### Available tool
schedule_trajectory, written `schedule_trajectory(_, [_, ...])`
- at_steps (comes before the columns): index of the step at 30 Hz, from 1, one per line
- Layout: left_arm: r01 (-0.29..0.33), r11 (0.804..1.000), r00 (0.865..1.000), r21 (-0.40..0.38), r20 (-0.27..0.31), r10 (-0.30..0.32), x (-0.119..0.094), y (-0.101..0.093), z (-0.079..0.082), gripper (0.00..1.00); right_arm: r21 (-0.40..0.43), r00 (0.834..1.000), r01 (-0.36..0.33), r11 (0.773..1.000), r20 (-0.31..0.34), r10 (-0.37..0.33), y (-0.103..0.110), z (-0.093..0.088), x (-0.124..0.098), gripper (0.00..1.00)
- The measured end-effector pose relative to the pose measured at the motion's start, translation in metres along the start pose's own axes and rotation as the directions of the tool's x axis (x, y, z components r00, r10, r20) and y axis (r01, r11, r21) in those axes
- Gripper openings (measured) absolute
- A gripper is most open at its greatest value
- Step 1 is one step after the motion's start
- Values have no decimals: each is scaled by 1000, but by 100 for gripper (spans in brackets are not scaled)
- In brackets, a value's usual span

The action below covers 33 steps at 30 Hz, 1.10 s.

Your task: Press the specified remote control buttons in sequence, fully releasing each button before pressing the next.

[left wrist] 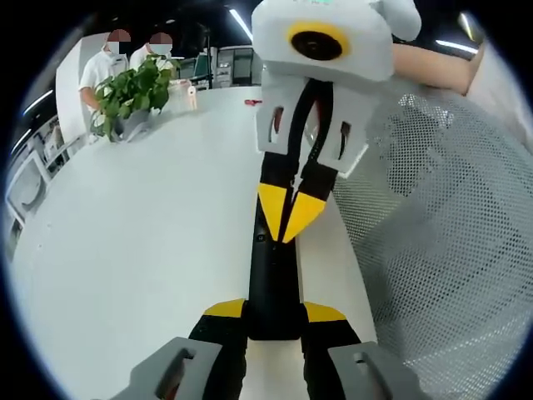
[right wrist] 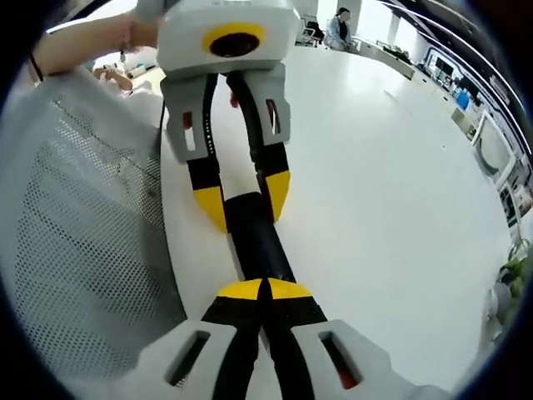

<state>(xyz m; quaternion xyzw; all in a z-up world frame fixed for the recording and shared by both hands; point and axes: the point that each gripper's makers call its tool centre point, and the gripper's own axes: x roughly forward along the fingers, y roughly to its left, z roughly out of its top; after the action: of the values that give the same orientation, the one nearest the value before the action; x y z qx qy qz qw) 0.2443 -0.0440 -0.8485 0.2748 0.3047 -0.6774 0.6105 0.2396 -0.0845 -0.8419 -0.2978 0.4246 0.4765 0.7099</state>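
A long black remote control [left wrist: 273, 283] lies lengthwise along the white table's [left wrist: 150, 250] edge. My left gripper [left wrist: 275, 310] is shut on its near end, one yellow tip on each side. My right gripper [left wrist: 289, 212] comes in from the top of the left gripper view, its two yellow tips shut together and resting on the remote's top face. In the right gripper view the right gripper [right wrist: 265, 290] has its tips closed against the remote [right wrist: 256, 233], and the left gripper [right wrist: 243, 198] clamps the far end. The buttons are hidden.
A white mesh chair back [left wrist: 441, 250] [right wrist: 83, 233] stands close beside the table edge. A potted plant [left wrist: 133, 92] and a small red item [left wrist: 252, 102] sit far back on the table, with people behind them. A person's bare arm [left wrist: 433, 67] holds the right gripper.
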Motion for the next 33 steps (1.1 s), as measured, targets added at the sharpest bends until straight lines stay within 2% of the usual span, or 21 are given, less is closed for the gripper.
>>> schedule_trajectory(6, [-2, 1000, 1000, 1, -18, 2, 1, 0, 1, 24, 32, 999, 20, 999, -25, -20, -9, -15, -7, 0])
schedule_trajectory(7, [-7, 1000, 1000, -1, -18, 7, 1, 1, 2, 24, 17, 997, 51, 999, -52, -51, -15, -20, -9, 0])
schedule_trajectory(12, [-15, 1000, 1000, -17, -22, 14, 2, 3, 2, 24, 76, 998, 55, 996, -36, -53, -20, -25, -13, 0])
schedule_trajectory(17, [-17, 1000, 1000, -16, -24, 16, 1, 3, 2, 24, 106, 994, 94, 990, -65, -88, -29, -38, -19, 0])
schedule_trajectory(18, [-17, 1000, 1000, -19, -22, 17, 1, 3, 2, 24, 110, 995, 96, 989, -52, -90, -30, -38, -20, 0])
schedule_trajectory(23, [-16, 1000, 1000, -19, -18, 16, 1, 3, 2, 24, 117, 986, 136, 984, -108, -124, -36, -53, -28, 0])
schedule_trajectory(27, [-17, 1000, 1000, -16, -15, 17, 1, 3, 2, 24, 118, 986, 136, 984, -112, -123, -36, -55, -29, 0])
schedule_trajectory(29, [-18, 1000, 1000, -14, -14, 18, 1, 3, 2, 24, 95, 976, 142, 985, -181, -123, -37, -70, -30, 0])
schedule_trajectory(30, [-18, 1000, 1000, -15, -15, 18, 1, 3, 2, 24, 92, 975, 139, 986, -189, -119, -36, -73, -30, 0])
schedule_trajectory(32, [-18, 1000, 1000, -12, -17, 18, 2, 3, 2, 24, 94, 976, 138, 986, -180, -119, -36, -72, -30, 0])
schedule_trajectory(33, [-18, 1000, 1000, -12, -17, 18, 2, 3, 3, 24, 106, 981, 141, 984, -151, -124, -37, -65, -32, 0])
